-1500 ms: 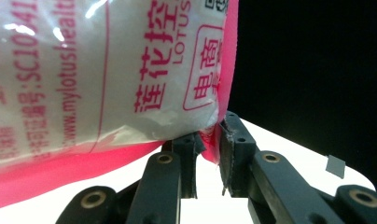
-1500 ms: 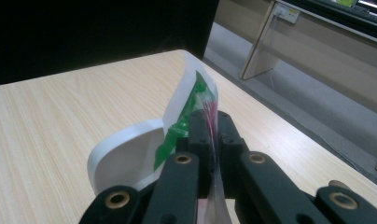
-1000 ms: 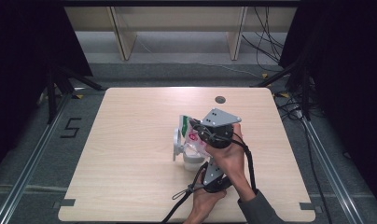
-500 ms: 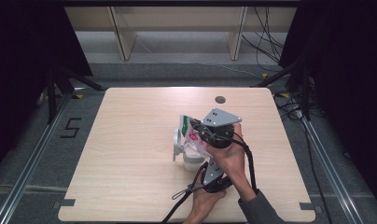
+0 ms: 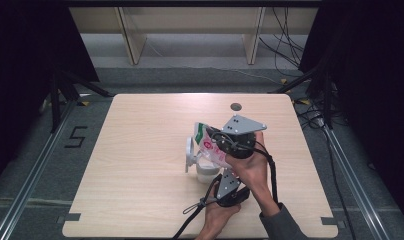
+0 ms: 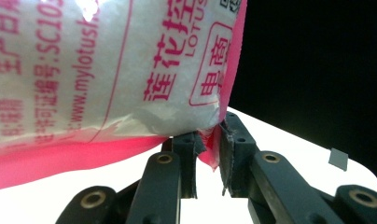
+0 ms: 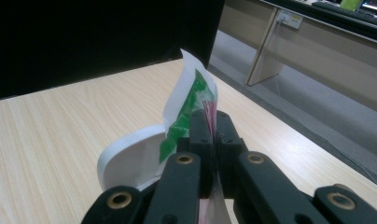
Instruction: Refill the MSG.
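With both the left claw and right claw clamped on the pouch at frame centre, tipped over the white jug, pouring is in hand; next, tilt further, gently.

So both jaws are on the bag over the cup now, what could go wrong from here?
1. The left gripper pinches only a small pink corner of the bag; that thin hold could slip or tear, dropping that end.
2. The bag hangs tilted above the white cup; if it opens off-centre, its contents may spill onto the table.
3. The right gripper sits close by the cup's raised lid, so a small swing might knock the cup over.
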The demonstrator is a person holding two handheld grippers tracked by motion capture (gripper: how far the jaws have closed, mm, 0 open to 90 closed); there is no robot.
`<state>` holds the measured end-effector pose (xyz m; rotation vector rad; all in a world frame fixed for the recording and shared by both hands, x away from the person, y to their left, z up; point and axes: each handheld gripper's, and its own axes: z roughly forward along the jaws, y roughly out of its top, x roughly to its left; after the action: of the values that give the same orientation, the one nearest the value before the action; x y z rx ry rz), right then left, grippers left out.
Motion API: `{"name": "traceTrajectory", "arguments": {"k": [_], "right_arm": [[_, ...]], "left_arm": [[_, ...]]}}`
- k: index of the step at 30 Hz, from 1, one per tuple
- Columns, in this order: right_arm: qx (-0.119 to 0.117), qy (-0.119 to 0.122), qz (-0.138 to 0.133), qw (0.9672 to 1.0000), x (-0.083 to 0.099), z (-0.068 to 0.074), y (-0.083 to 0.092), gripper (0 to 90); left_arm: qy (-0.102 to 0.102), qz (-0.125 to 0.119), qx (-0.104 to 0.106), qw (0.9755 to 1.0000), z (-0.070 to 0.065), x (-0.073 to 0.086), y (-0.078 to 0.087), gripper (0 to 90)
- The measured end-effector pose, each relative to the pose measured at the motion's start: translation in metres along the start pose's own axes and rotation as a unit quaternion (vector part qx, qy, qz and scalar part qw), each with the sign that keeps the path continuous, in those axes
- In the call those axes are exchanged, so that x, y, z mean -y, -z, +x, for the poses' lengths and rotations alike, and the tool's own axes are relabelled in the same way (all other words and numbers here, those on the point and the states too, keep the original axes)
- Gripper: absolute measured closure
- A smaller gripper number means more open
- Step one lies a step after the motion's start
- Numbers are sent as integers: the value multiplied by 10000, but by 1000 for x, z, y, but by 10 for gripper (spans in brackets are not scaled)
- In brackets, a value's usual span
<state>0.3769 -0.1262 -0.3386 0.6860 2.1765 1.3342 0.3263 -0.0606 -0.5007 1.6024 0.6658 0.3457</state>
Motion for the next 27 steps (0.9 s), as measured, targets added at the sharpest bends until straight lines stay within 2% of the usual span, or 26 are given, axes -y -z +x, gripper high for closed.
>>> {"name": "traceTrajectory", "arguments": {"k": [1,3,4,6,7,8,9,10,12,14,16,18,19,23,25,27], "right_arm": [[95,59,-67,9999,0,0,0,895],[21,-33,-14,10000,0,0,1,896],[42,69,-19,10000,0,-1,2,897],[-17,-31,-3,10000,0,0,3,897],[27,-59,-14,10000,1,-1,5,898],[49,20,-79,10000,1,-1,5,899],[-62,-14,3,10000,1,-2,7,899],[25,47,-57,10000,1,-2,8,899],[-67,-59,-43,10000,2,-2,10,900],[-42,4,-98,9999,3,-3,14,900],[-117,-39,-111,9999,5,-2,18,900],[-50,94,-194,9998,6,-4,23,900],[-175,-98,-125,9997,7,-3,25,900],[-145,-205,-232,9994,10,-9,33,900],[-62,-141,-281,9995,11,-10,36,900],[-95,-218,-275,9993,13,-10,39,900]], "left_arm": [[-3,2,3,10000,0,0,0,776],[-5,15,7,10000,0,0,0,777],[-17,25,5,10000,0,1,1,777],[-45,44,42,10000,-1,1,1,777],[-67,61,16,10000,-1,2,2,777],[-89,94,-13,9999,0,3,3,777],[-108,126,-42,9999,0,4,4,776],[-107,146,-45,9998,0,4,4,776],[-97,211,-52,9997,0,5,7,774],[-131,259,-10,9996,-1,6,8,772],[-208,314,-12,9993,-2,7,10,770],[-178,340,-27,9993,-2,8,10,768],[-183,373,-15,9991,-2,8,12,767],[-133,469,-12,9988,0,9,13,755],[-123,522,36,9986,0,9,13,751],[-158,579,107,9981,2,9,14,740]]}}
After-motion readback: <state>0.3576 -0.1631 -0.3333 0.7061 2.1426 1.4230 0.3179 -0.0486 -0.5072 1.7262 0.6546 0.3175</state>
